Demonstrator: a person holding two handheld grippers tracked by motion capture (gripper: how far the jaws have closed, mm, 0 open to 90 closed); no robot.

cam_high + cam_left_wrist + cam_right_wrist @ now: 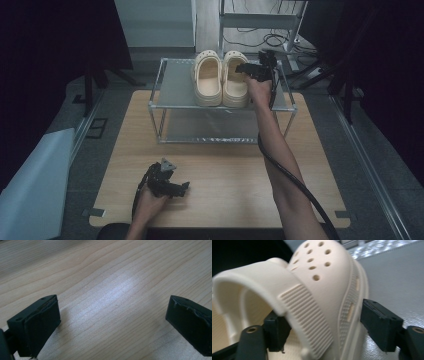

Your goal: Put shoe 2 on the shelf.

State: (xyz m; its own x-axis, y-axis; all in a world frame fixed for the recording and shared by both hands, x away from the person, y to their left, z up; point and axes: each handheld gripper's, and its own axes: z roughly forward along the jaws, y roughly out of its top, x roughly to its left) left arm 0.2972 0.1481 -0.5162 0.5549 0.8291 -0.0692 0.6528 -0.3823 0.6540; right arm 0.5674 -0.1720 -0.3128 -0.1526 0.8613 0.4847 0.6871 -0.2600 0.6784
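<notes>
Tabletop (pixel 220 165), wood; metal shoe rack (pixel 172 87) at its far end. Two cream clogs on the rack's top shelf, side by side, long axes running front to back, toes away.

Step, likely: releasing the right clog (pixel 235 80) after placing.

- Right hand-held gripper (pixel 256 71): jaws parted, straddling its side wall, outer pad clear.
- Left hand-held gripper (pixel 175 187): jaws wide, nothing between, on the tabletop well before the rack.

Next: draw back without nudging.

High view is looking dim, corners falling into black. Glare is shining off the surface (pixel 112 290) close-up. The clog (pixel 319 290) is blurring, edges going soft.
</notes>
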